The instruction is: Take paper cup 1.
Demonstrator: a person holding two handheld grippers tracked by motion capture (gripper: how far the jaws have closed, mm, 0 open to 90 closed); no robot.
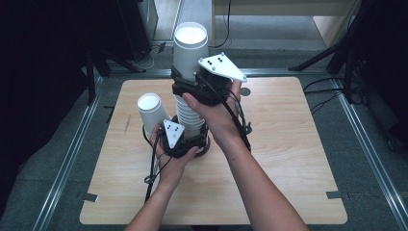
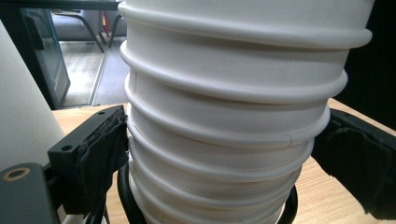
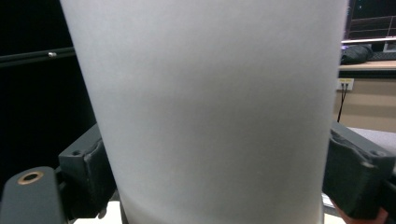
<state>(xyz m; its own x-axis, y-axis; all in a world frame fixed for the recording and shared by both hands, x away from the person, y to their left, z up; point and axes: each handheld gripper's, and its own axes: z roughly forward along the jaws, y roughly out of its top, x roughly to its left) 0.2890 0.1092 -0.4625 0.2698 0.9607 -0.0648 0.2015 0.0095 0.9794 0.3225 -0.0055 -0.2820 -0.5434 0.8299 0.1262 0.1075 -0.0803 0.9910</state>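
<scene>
- Your right gripper [image 1: 195, 79] is clamping its jaws on the smooth wall of the top cup [image 1: 191, 48]; its pads [image 3: 95, 175] are pressing both sides.
- Your left gripper [image 1: 185, 137] is grasping the ribbed cup stack [image 2: 224, 140] low down, steadying it in the black ring holder [image 2: 128, 196] on the wooden table [image 1: 288, 144].
- You are separating the top cup from the stack, I judge.
- Next, a straight upward pull seems called for, keeping the stack pinned.
- A single cup [image 1: 150, 110] is standing just beside the stack, on its left.
</scene>
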